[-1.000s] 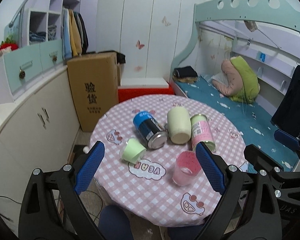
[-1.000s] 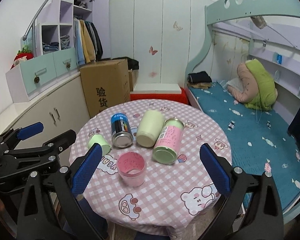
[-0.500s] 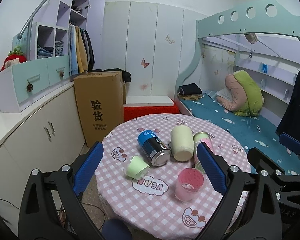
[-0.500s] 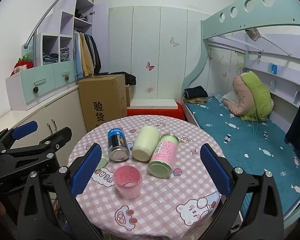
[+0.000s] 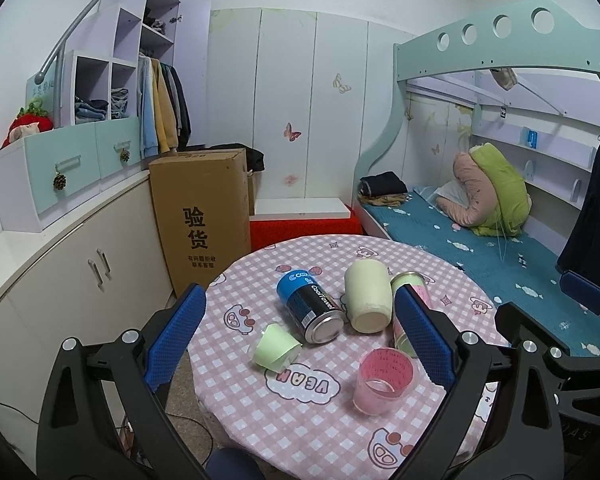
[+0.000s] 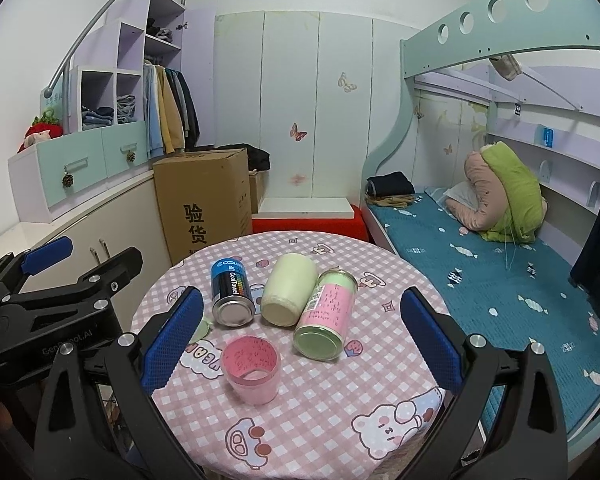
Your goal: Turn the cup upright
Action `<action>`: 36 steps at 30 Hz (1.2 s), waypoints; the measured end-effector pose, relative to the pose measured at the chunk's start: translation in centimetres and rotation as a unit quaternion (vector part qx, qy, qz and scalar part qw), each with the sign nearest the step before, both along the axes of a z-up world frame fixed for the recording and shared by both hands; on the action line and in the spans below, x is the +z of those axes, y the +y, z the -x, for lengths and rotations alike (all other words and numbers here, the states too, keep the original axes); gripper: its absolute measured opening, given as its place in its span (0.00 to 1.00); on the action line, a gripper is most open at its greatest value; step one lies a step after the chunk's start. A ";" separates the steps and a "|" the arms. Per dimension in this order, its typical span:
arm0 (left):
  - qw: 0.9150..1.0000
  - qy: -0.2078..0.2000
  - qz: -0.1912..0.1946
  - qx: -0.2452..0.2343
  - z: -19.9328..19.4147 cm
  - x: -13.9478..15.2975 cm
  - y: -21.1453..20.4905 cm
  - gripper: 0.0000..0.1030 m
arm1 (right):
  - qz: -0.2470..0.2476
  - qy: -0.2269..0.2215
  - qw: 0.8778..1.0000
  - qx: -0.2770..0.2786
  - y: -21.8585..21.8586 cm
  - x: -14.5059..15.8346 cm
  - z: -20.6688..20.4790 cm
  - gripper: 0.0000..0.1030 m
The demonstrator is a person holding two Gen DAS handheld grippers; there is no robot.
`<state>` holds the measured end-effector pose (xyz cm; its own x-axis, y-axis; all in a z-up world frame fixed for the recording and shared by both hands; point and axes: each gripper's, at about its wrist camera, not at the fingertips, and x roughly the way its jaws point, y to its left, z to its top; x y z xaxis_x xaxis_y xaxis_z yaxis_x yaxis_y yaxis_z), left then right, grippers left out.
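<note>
A small pale green cup (image 5: pixel 275 347) lies on its side on the round pink checked table (image 5: pixel 300 412), left of a pink cup (image 5: pixel 382 376) that stands upright. In the right wrist view only its edge (image 6: pixel 201 330) shows behind a finger; the pink cup (image 6: pixel 252 367) stands at the front. My left gripper (image 5: pixel 296 336) is open and empty, held above the near table edge. My right gripper (image 6: pixel 300 336) is open and empty, also short of the cups.
A blue-black can (image 5: pixel 310 307), a cream cup (image 5: pixel 368 296) and a pink-green can (image 6: pixel 326 316) lie on their sides behind the cups. A cardboard box (image 5: pixel 202 216) and cabinets stand left. A bunk bed (image 5: pixel 500 240) is right.
Both grippers have drawn back and tilted up, so the table and cups sit lower and smaller in both views. Nothing on the table has moved.
</note>
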<state>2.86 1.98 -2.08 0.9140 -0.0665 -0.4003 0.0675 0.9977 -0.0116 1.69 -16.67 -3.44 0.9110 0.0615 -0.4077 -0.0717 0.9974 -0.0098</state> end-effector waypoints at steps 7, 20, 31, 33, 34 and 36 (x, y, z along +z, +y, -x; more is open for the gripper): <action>1.000 -0.001 0.001 -0.001 0.0 -0.1 0.1 0.93 | 0.002 -0.002 1.000 -0.002 0.0 0.0 -0.1 0.93; 1.000 -0.002 0.000 -0.001 -0.3 -0.1 0.0 0.93 | 0.000 -0.003 1.000 -0.001 0.1 0.1 -0.3 0.93; 1.000 -0.007 -0.005 0.004 -0.4 -0.1 0.1 0.93 | -0.001 -0.002 1.000 -0.001 0.1 0.2 -0.3 0.93; 1.000 -0.009 -0.006 0.005 -0.3 -0.2 0.1 0.93 | -0.002 -0.002 1.000 -0.001 0.1 0.2 -0.4 0.93; 1.000 -0.008 -0.006 0.005 -0.3 -0.2 0.1 0.93 | -0.002 -0.002 1.000 -0.001 0.0 0.2 -0.3 0.93; 1.000 -0.010 -0.007 0.007 -0.3 -0.2 0.1 0.93 | -0.002 -0.002 1.000 0.000 0.0 0.2 -0.3 0.93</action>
<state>3.20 2.11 -2.26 0.9228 -0.0484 -0.3822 0.0539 0.9985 0.0035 2.03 -16.65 -3.29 0.9124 0.0624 -0.4045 -0.0711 0.9974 -0.0064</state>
